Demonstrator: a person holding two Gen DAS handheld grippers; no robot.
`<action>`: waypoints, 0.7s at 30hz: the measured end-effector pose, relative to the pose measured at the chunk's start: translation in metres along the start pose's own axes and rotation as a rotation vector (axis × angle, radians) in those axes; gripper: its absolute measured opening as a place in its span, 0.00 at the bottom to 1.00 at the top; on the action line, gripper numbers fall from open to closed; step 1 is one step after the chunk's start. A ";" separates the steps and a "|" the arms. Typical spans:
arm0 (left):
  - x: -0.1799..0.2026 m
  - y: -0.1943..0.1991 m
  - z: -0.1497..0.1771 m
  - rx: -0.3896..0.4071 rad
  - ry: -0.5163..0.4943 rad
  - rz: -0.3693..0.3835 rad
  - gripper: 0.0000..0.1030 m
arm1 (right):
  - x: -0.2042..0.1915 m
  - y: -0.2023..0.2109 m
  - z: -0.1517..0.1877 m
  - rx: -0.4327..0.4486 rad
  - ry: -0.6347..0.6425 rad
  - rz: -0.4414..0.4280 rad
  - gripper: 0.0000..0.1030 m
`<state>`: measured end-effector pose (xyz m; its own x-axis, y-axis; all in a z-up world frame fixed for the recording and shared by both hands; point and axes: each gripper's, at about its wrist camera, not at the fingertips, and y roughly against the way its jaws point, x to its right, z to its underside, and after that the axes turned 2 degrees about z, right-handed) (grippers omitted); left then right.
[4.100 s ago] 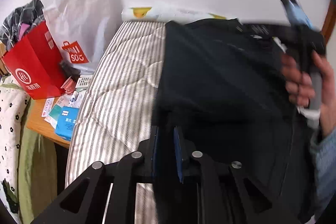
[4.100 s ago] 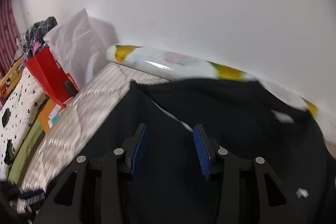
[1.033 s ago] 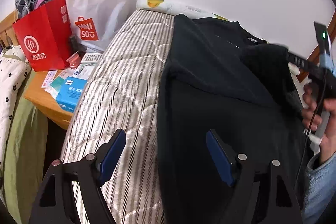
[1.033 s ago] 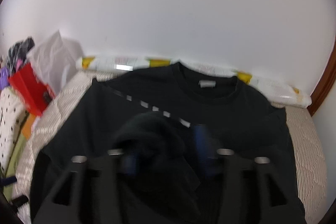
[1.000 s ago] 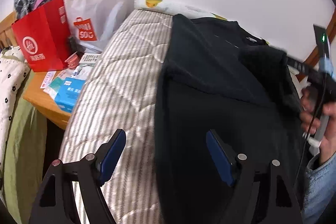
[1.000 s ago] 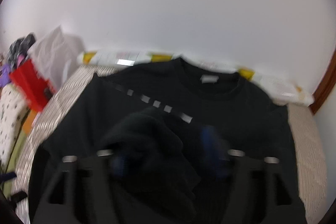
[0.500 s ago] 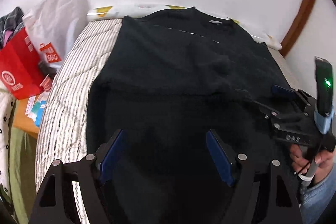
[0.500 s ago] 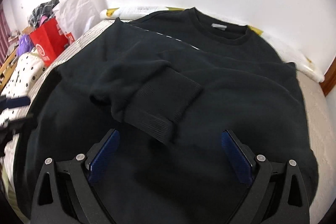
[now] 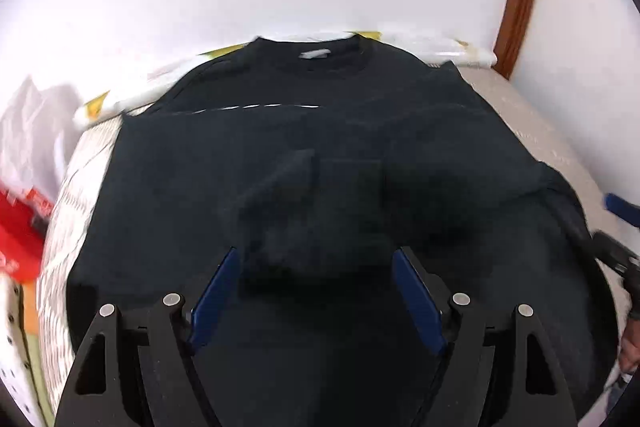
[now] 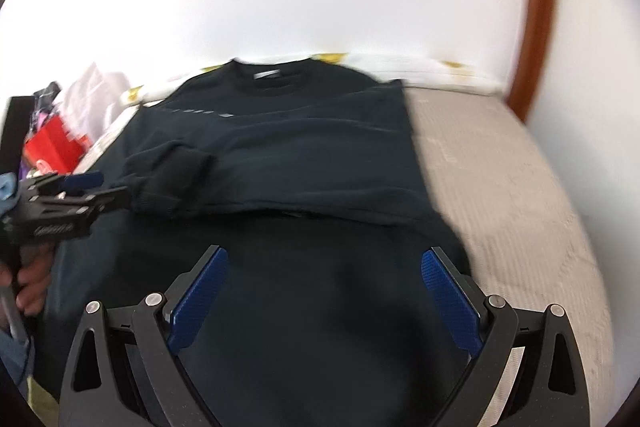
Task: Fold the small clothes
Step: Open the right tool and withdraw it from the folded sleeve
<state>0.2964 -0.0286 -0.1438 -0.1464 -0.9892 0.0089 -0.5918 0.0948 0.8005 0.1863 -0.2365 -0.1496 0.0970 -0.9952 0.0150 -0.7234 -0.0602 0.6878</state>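
Note:
A black sweatshirt (image 9: 248, 143) lies flat on the bed, collar toward the wall, with both sleeves folded across its chest. It also shows in the right wrist view (image 10: 320, 163). Its folded cuff (image 10: 168, 187) rests left of centre. My left gripper (image 9: 316, 287) is open and empty above the shirt's lower middle. It also appears at the left of the right wrist view (image 10: 80, 187). My right gripper (image 10: 324, 291) is open and empty above the shirt's hem, and part of it shows at the right edge of the left wrist view (image 9: 616, 227).
The striped mattress (image 10: 500, 179) lies bare right of the shirt. A rolled patterned sheet (image 9: 420, 39) lines the white wall. A red bag (image 10: 52, 143) and white bag (image 9: 28, 131) stand left of the bed. A wooden post (image 10: 536, 7) rises at the right.
Both grippers have swung right over the shirt. The right gripper let go of the sleeve cuff about a second ago; the cuff now lies on the chest.

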 end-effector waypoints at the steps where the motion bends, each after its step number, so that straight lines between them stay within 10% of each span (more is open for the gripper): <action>1: 0.005 -0.007 -0.003 -0.005 -0.008 0.000 0.75 | 0.009 0.004 0.005 0.009 -0.007 0.008 0.94; 17: 0.020 -0.064 -0.011 -0.071 -0.011 -0.064 0.78 | 0.061 -0.006 0.024 -0.006 -0.130 0.042 0.94; 21: 0.018 -0.059 -0.012 -0.050 -0.021 -0.064 0.56 | 0.057 -0.002 0.022 0.003 -0.133 0.041 0.94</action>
<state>0.3381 -0.0530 -0.1836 -0.1263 -0.9905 -0.0553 -0.5605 0.0252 0.8278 0.1782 -0.2953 -0.1659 -0.0241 -0.9982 -0.0540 -0.7271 -0.0196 0.6863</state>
